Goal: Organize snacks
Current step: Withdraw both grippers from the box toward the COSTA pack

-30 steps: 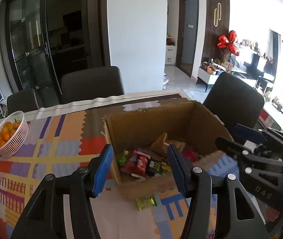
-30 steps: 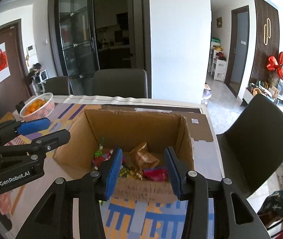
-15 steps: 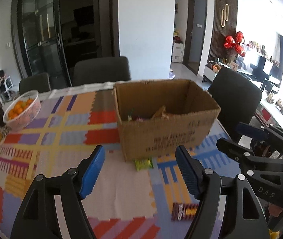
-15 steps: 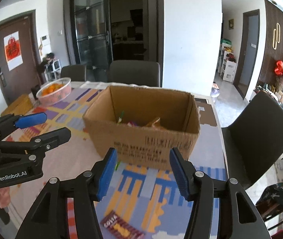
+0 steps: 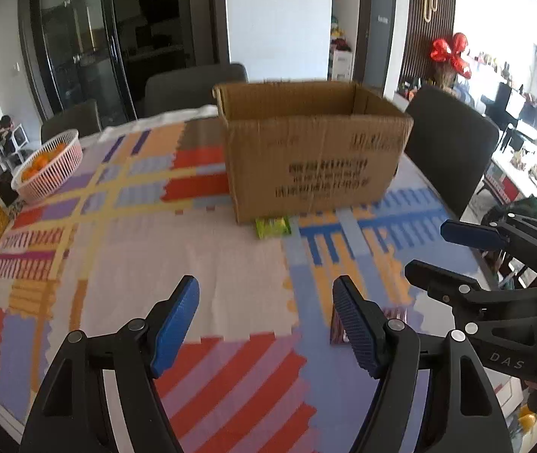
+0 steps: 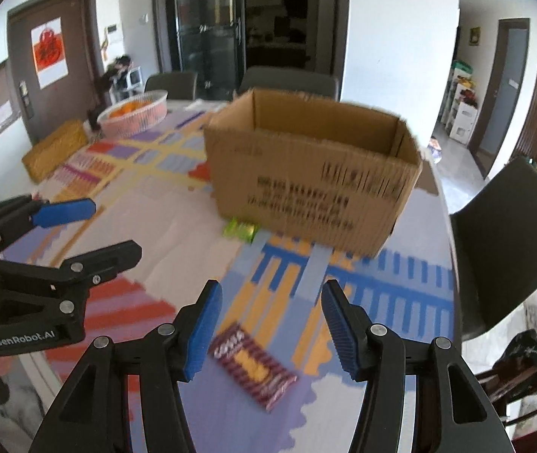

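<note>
Both my grippers' fingers wide and empty, right gripper [image 6: 270,322] over the striped snack pack [image 6: 253,368] on the worktop [image 6: 178,234]; next: drop, pinch, carry to box [image 6: 312,173].

left hand-held gripper [image 5: 264,315] empty, jaws spread wide, right hand-held gripper [image 6: 270,319] likewise, side by side

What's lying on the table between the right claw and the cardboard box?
In the right wrist view, a maroon striped snack packet lies just beyond the right gripper. Farther on, a green packet sits against the cardboard box.
</note>
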A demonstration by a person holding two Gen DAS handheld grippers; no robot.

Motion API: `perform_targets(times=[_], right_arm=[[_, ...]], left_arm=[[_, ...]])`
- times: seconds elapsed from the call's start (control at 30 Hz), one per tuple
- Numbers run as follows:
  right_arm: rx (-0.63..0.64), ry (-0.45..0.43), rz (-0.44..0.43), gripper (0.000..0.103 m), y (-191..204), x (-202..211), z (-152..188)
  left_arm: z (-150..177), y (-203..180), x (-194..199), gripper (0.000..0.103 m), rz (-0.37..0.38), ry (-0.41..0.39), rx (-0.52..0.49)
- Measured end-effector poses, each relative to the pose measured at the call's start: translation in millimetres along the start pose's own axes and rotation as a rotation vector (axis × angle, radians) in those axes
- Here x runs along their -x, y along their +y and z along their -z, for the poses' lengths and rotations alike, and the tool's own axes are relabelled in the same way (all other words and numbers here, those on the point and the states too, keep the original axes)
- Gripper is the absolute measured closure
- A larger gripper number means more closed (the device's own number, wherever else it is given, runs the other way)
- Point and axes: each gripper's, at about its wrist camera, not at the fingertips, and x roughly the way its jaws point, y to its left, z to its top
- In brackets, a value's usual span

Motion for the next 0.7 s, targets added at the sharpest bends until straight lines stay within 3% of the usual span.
perform_targets(times=[0.3, 0.7], right_arm=[[0.037, 0.146, -0.044, 0.047, 6, -30, 36], [0.12, 0.308, -0.079, 0.047, 13, -78, 57]], left_arm=[[32, -7, -25, 0.03, -0.006, 0.101, -0.033], [51, -3, -59, 0.03, -0.014, 0.208, -0.023]])
